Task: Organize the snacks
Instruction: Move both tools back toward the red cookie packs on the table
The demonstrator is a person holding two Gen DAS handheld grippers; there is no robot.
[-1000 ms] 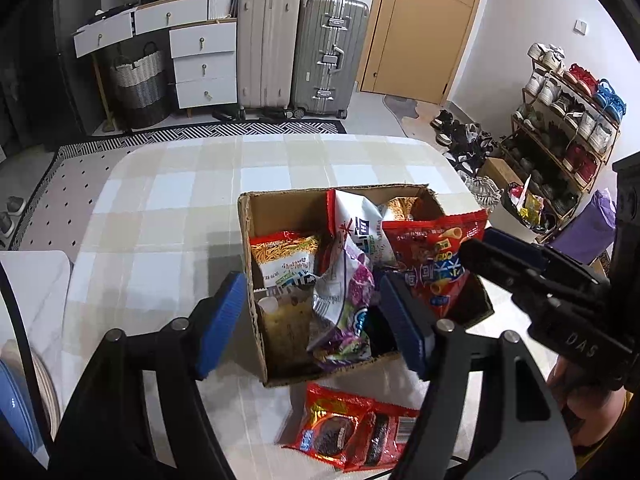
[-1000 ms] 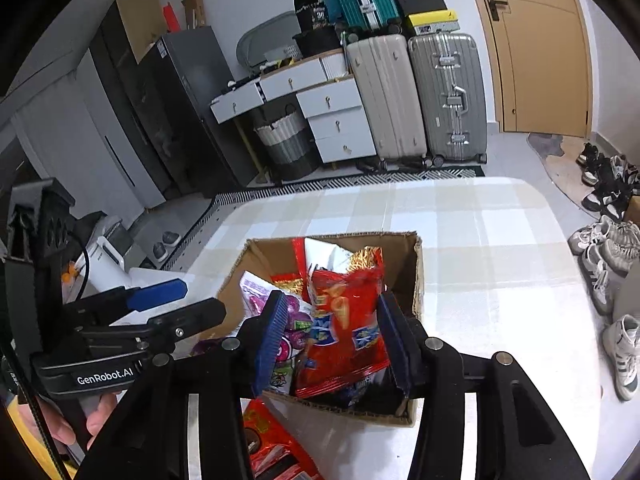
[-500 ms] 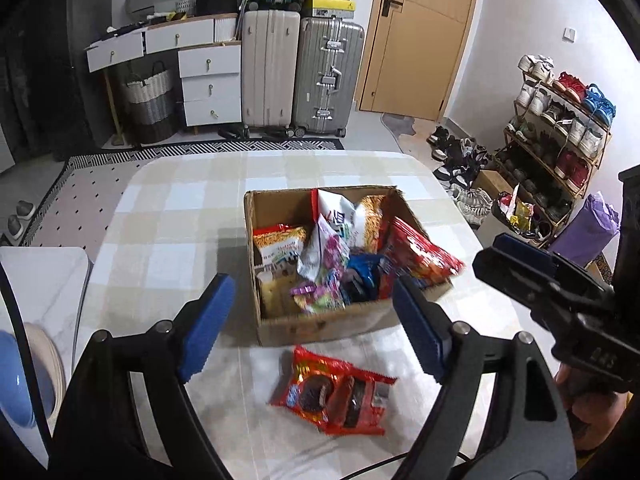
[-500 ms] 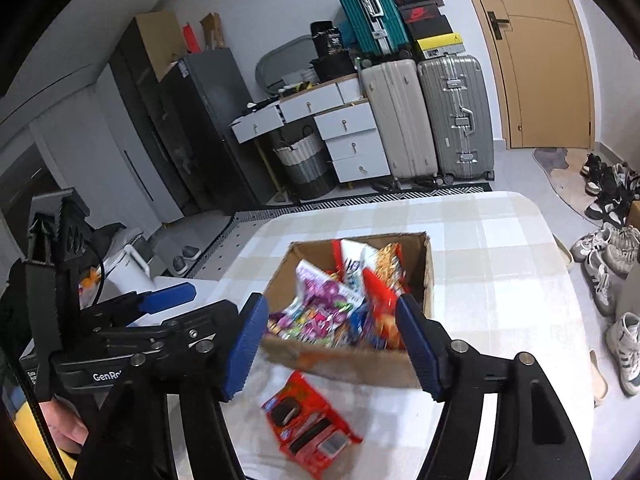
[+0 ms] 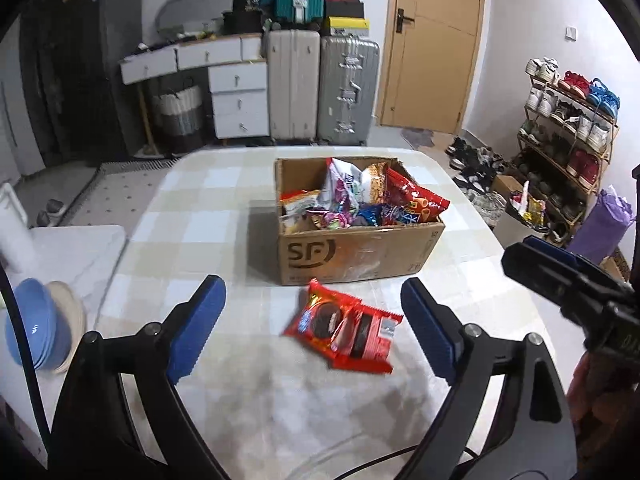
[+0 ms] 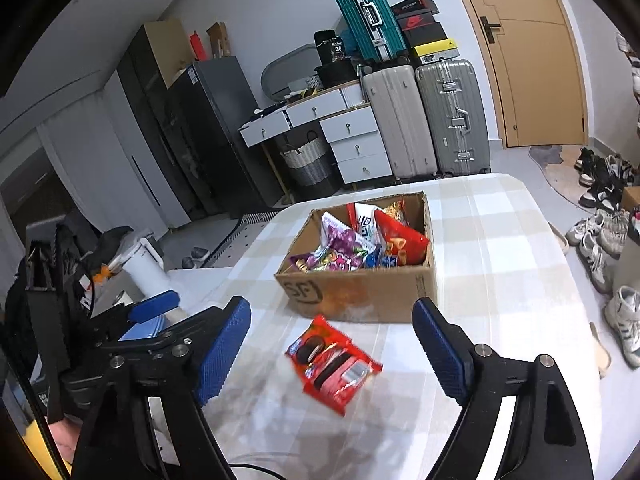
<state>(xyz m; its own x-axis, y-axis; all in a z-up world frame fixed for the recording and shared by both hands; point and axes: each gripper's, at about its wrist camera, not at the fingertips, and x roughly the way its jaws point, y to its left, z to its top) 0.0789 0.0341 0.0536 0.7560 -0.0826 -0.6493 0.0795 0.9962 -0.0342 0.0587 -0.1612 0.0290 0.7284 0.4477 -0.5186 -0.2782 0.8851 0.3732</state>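
A brown cardboard box [image 5: 360, 254] [image 6: 360, 292] full of snack bags stands in the middle of the checked table. A red cookie packet [image 5: 346, 328] [image 6: 334, 362] lies flat on the table just in front of the box. My left gripper [image 5: 314, 326] is open and empty, held back from the box with the packet between its blue pads. My right gripper [image 6: 332, 350] is open and empty too, above the packet. A red chip bag [image 5: 414, 200] lies on top at the box's right side.
The table [image 5: 192, 216] has rounded edges. A blue bowl [image 5: 30, 322] sits on a white side surface at the left. Suitcases [image 5: 320, 88], a drawer unit and a shoe rack [image 5: 568, 136] stand beyond the table.
Both grippers have pulled back and up from the box. The right gripper has let go of the red chip bag, which now rests in the box. Both jaws have opened wider.
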